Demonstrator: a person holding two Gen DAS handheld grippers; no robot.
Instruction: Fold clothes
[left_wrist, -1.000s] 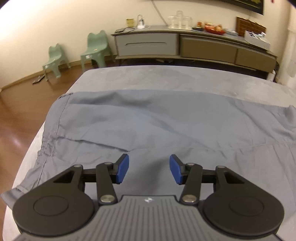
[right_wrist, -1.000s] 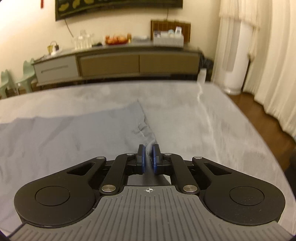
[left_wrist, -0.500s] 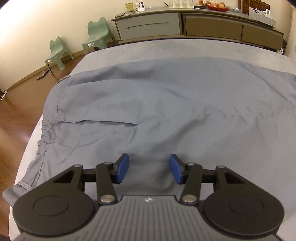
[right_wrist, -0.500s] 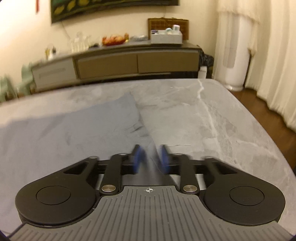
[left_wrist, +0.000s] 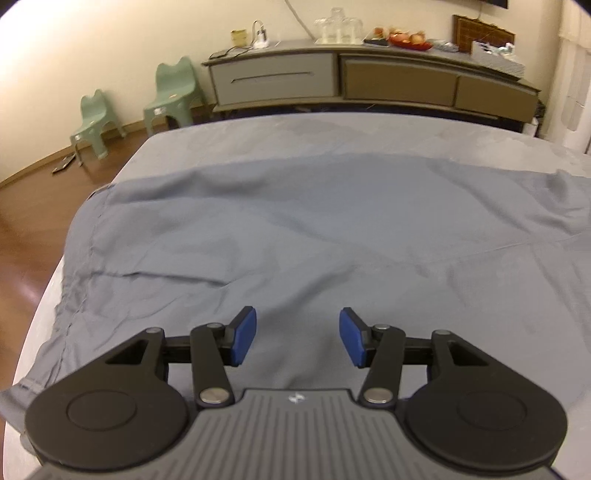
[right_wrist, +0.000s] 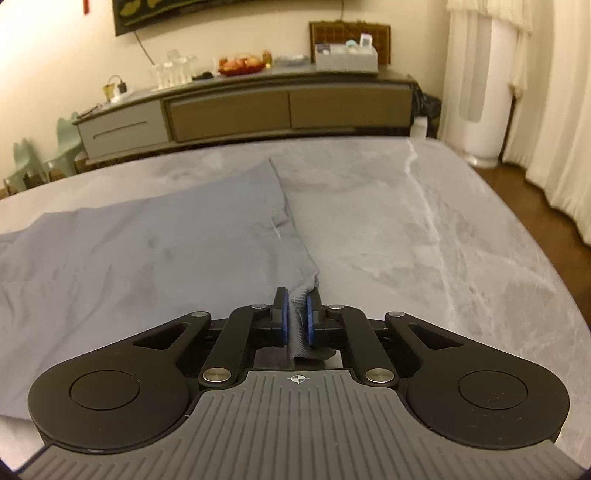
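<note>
The garment (left_wrist: 295, 236) lies spread on the bed (right_wrist: 424, 229), stretching ahead of and beneath the left tongs (left_wrist: 297, 336), whose jaws stand released above it, while the right tongs (right_wrist: 296, 317) pinch its near corner, cloth running ahead and leftward.

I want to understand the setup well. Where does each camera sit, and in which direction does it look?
Left wrist: sits on the left gripper, looks across the grey garment toward the sideboard; jaws open, empty.
Right wrist: sits on the right gripper, looks along the garment's edge; blue pads pinch the cloth.
Shared: garment, bed, sideboard, green chairs.
</note>
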